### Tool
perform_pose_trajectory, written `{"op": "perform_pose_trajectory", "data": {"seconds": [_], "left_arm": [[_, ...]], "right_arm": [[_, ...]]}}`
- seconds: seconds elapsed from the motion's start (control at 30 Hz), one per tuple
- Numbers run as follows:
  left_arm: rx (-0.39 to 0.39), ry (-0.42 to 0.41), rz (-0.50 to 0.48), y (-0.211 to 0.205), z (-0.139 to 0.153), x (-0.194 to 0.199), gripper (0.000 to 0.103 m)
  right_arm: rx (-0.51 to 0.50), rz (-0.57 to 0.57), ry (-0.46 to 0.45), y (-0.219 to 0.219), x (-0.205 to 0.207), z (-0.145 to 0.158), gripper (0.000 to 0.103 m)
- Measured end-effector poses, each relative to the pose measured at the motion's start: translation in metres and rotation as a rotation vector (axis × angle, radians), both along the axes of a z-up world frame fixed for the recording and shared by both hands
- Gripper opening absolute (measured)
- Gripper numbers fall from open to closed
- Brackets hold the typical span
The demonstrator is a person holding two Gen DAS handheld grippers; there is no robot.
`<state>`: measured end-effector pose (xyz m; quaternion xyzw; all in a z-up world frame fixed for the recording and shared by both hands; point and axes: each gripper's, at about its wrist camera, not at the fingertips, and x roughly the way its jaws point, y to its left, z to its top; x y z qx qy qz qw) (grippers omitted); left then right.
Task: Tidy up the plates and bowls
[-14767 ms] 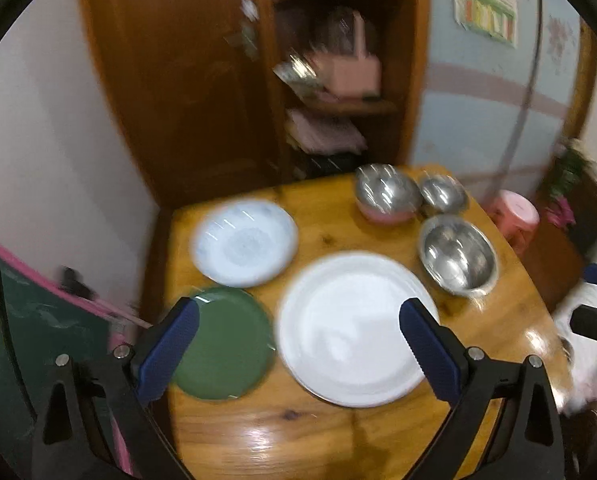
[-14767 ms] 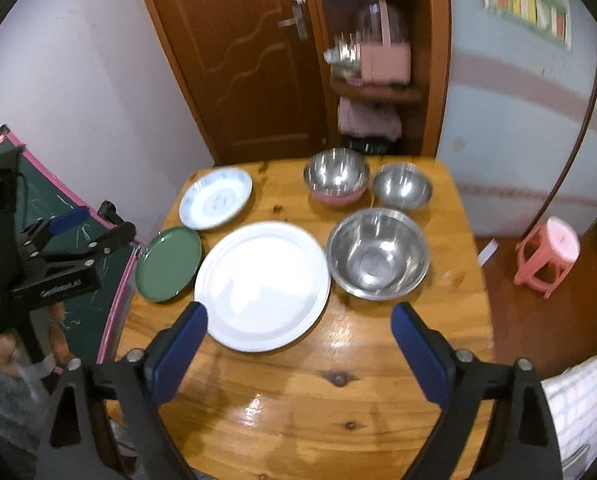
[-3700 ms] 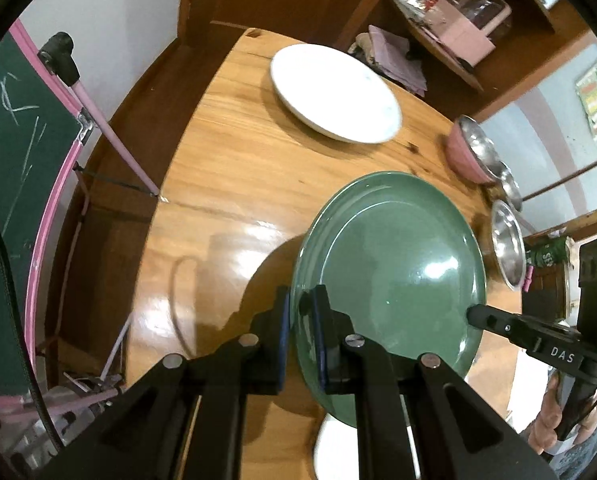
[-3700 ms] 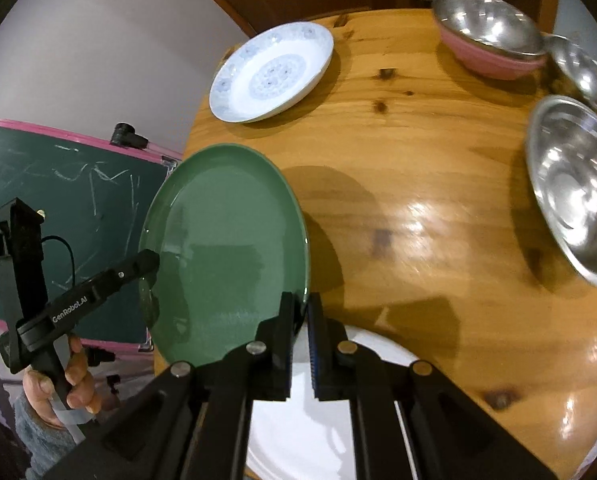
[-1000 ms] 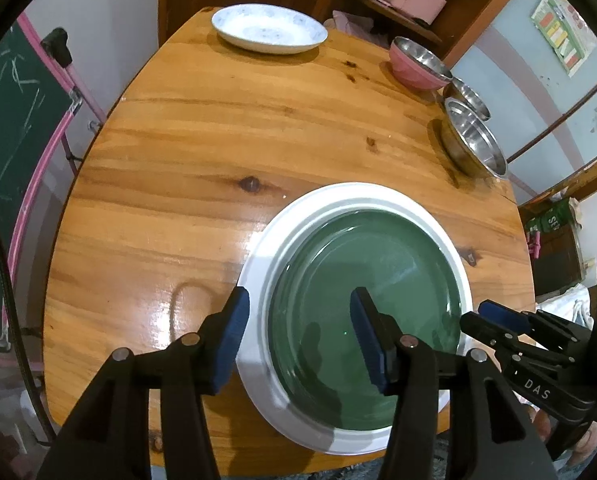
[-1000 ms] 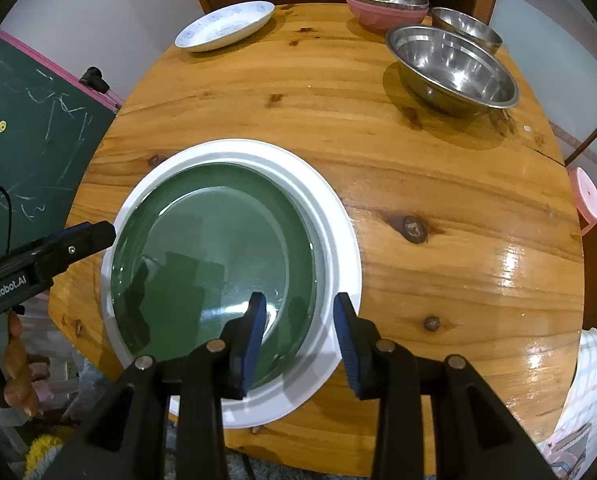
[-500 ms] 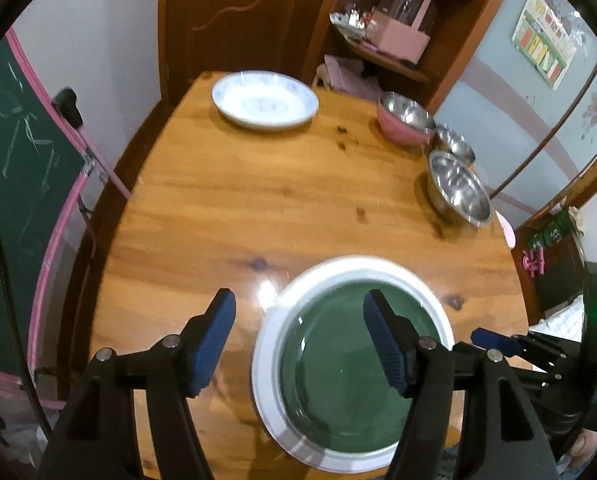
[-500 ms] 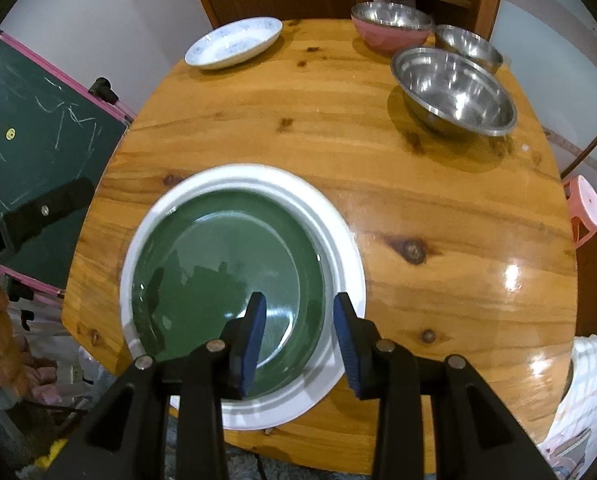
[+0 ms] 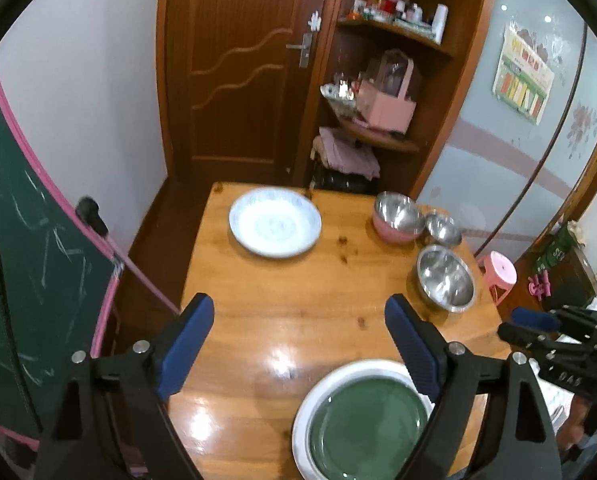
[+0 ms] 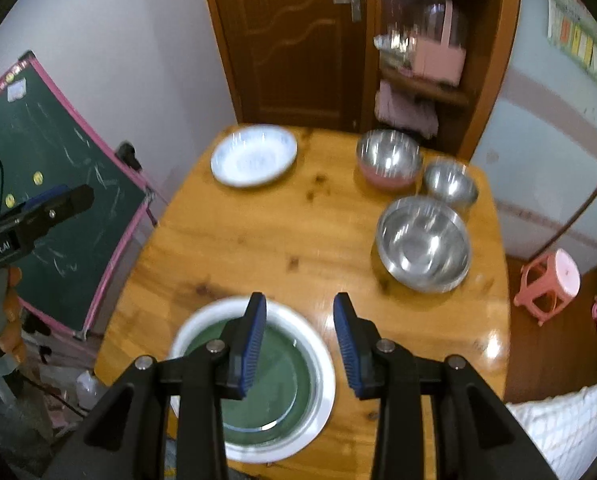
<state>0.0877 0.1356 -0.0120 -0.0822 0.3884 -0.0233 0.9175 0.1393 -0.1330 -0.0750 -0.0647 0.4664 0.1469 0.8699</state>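
Your left tool (image 9: 298, 340) has just been opening and its jaws stand wide with nothing between them. Your right tool (image 10: 299, 338) is partly open and empty too.

The green plate (image 10: 266, 376) sits inside the white plate (image 10: 322, 372) at the bottom of the frame. The patterned plate (image 9: 274, 226) waits in the upper middle — grab its thin rim badly and it may slip and crack on the tabletop (image 9: 278, 300).

The stack lies near the edge — a bump could knock it off.

Only the right view shows all three steel bowls (image 10: 422, 240) well apart; the left view shows your right tool at the frame's right side.
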Motion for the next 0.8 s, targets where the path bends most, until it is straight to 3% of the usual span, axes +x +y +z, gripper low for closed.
{"op": "perform_pose_trajectory", "data": {"seconds": [0.2,0.37,0.57,0.8], "left_arm": [[0.019,-0.037,0.033,0.016,0.048,0.025,0.087],[0.019,-0.025,0.047,0.026,0.068,0.057,0.087],[0.071,-0.006,0.082,0.034,0.064,0.103,0.087],[0.136,0.014,0.13,0.047,0.03,0.173,0.087]], "right_arm": [[0.042,0.005,-0.062,0.002,0.024,0.061,0.035],[0.022,-0.02,-0.119,0.004,0.052,0.101,0.035],[0.02,-0.045,-0.126,0.011,0.097,0.127,0.035],[-0.024,-0.083,-0.136,0.03,0.163,0.131,0.035]]}}
